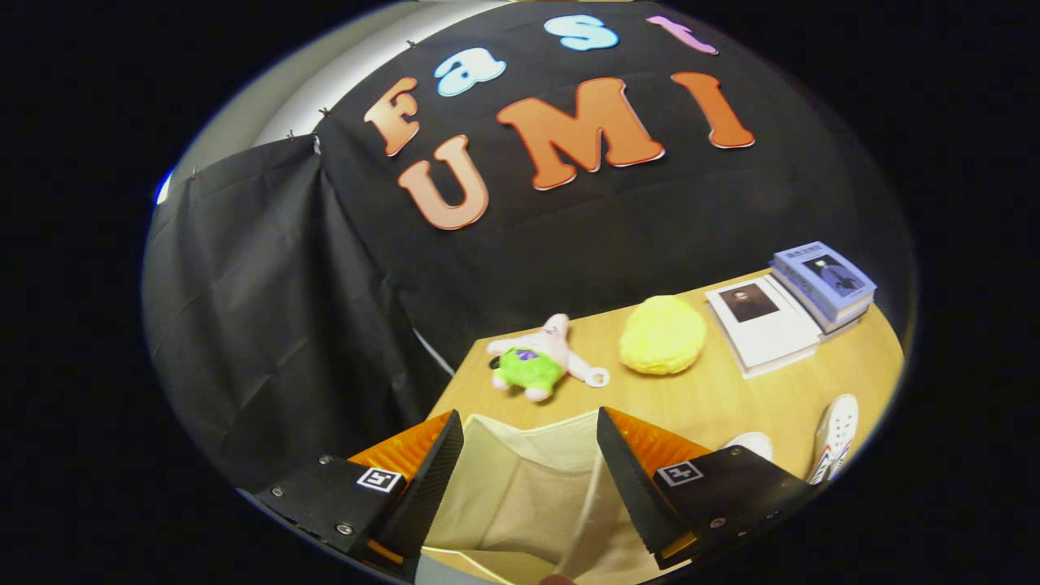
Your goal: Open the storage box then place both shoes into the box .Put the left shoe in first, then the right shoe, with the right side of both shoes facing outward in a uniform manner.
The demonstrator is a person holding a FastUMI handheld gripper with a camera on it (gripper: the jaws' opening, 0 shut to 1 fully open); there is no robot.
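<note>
My gripper (528,418) is open and hovers above the near left corner of the wooden table. Between and under its fingers lies the beige fabric storage box (512,487), and I look down into its pale cloth interior; a thin cloth edge runs along the inside by the right finger. Nothing is held. To the right of the right finger a white shoe (837,435) lies on the table with its sole edge showing. The rounded white part of a second shoe (751,444) peeks out just behind the right finger, mostly hidden by it.
Beyond the fingers a pink plush star toy in green shorts (540,359) lies on the wooden table (731,398). A yellow fluffy ball (662,334) sits to its right. A white book (764,323) and a stack of blue books (822,283) lie at the far right corner.
</note>
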